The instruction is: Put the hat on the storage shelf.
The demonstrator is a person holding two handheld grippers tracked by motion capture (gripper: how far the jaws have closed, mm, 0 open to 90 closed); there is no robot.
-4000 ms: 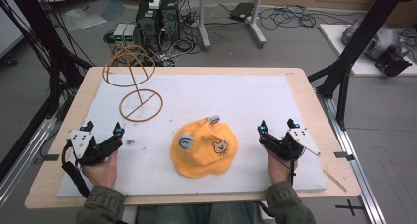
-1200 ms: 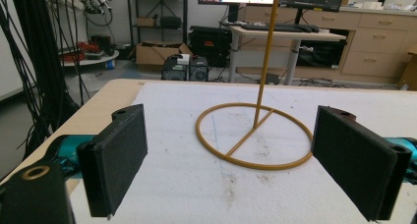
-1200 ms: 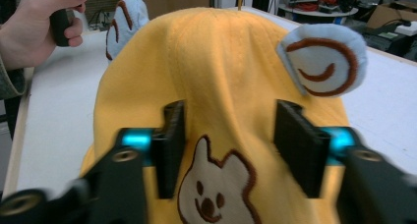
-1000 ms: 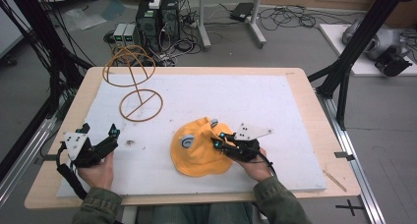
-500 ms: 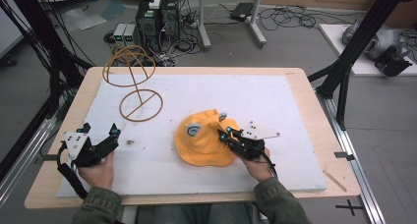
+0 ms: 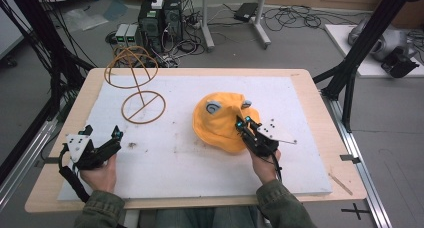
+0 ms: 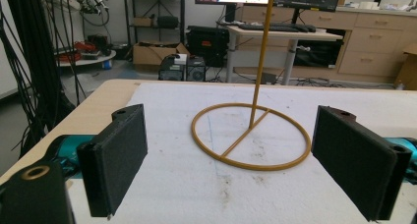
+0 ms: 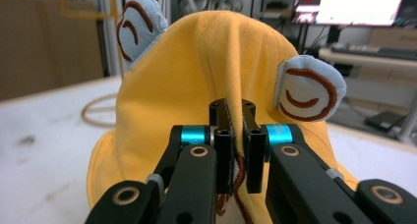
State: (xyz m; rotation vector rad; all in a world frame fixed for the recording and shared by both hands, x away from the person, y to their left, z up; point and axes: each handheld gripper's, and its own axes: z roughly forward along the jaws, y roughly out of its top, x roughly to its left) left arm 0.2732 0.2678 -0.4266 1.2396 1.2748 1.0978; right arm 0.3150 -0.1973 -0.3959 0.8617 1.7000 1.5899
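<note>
Yellow fabric hat [image 6: 220, 123] with two pale blue ears, gathered into a fold and pinched between the jaws of the right gripper [image 6: 243, 124]; in the right gripper view the cloth [image 8: 216, 76] rises directly ahead of the clamped jaws, one ear to either side of them. The hat's far portion appears lifted, while its near brim trails on the white foam mat [image 6: 200, 173] just below and beside the gripper. The grasp is judged complete. Transport and placement remain: the gold wire stand [image 6: 140, 90], the probable destination, stands bare, well off to the left of the right gripper and beyond it. The left gripper [image 6: 114, 138] rests on the mat with jaws wide apart and nothing between them; the stand's ring base [image 7: 251, 135] lies straight ahead of it.
</note>
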